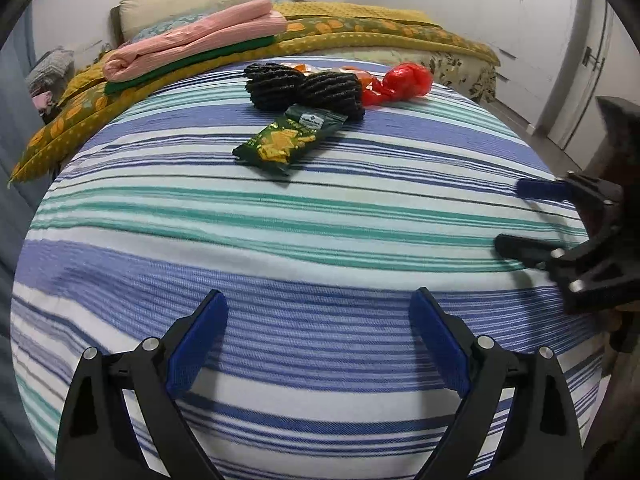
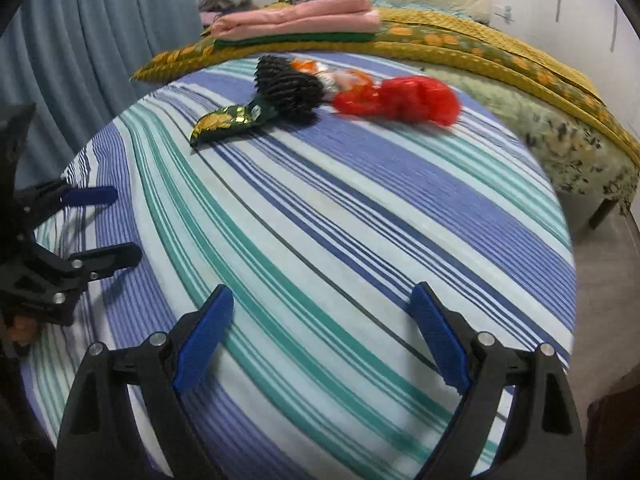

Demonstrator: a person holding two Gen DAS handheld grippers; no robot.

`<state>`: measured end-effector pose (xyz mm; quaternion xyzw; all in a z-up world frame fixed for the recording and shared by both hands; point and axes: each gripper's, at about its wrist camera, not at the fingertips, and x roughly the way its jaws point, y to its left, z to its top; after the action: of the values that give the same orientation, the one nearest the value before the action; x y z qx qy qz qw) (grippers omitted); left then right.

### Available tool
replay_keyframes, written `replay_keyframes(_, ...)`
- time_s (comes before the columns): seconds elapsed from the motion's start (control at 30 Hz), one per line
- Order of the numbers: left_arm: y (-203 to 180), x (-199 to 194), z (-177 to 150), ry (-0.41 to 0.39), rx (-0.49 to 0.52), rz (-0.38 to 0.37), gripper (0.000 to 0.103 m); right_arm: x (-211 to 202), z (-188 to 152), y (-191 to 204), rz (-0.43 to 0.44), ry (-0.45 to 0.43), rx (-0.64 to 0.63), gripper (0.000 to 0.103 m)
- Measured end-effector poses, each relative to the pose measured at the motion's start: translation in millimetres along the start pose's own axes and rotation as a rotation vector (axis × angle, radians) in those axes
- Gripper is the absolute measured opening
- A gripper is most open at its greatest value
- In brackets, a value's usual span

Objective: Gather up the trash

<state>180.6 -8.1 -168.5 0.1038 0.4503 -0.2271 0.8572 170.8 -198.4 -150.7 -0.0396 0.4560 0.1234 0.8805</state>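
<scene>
Plainly nothing has been collected yet, judging by how things lie: the bed (image 1: pixel 280 240), spread with a blue, white and teal striped sheet, carries every piece of rubbish in one cluster toward its far end, near the folded pink and green cloths (image 1: pixel 192 46). Largest in that cluster is a black ribbed bundle (image 1: pixel 308 88), which may not be trash at all; touching its right side lies a crumpled red plastic bag (image 1: pixel 404 82), with some orange-and-white wrappers (image 2: pixel 340 74) half hidden behind it, and just in front rests a green snack packet (image 1: pixel 290 138). No bin or sack for the haul shows in either view. Both tools hang over the near, bare part of the sheet, well apart from the cluster: the left gripper (image 1: pixel 318 340) has its fingers spread wide and empty, touching nothing, and the right gripper (image 2: pixel 322 338) likewise has its blue-padded fingers wide with only sheet between them.
</scene>
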Motion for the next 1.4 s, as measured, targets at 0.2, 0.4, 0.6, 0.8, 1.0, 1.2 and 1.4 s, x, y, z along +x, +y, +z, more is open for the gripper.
replay_keyframes(0.2,12,18,28,-0.011,0.078,0.0,0.094,0,-1,2,0.007,-0.007,-0.001,0.09)
replay_keyframes(0.4,27,49,75,-0.023,0.131,-0.028,0.094,1,0,2,0.008,-0.004,0.002,0.091)
replay_keyframes(0.6,29,74,101,0.011,0.178,-0.099,0.091,1,0,3,0.007,-0.004,0.001,0.091)
replay_keyframes(0.8,31,69,105,-0.002,0.175,-0.092,0.041,1,0,3,0.008,-0.004,0.001,0.091)
replay_keyframes(1.0,36,37,79,-0.008,0.058,0.04,0.037,1,0,3,0.008,-0.004,0.001,0.091)
replay_keyframes(1.2,41,-2,30,-0.01,-0.091,0.088,0.038,1,0,3,0.007,-0.004,0.001,0.091)
replay_keyframes(1.4,39,-2,10,-0.018,-0.109,0.115,0.06,1,0,3,0.006,-0.004,0.001,0.091)
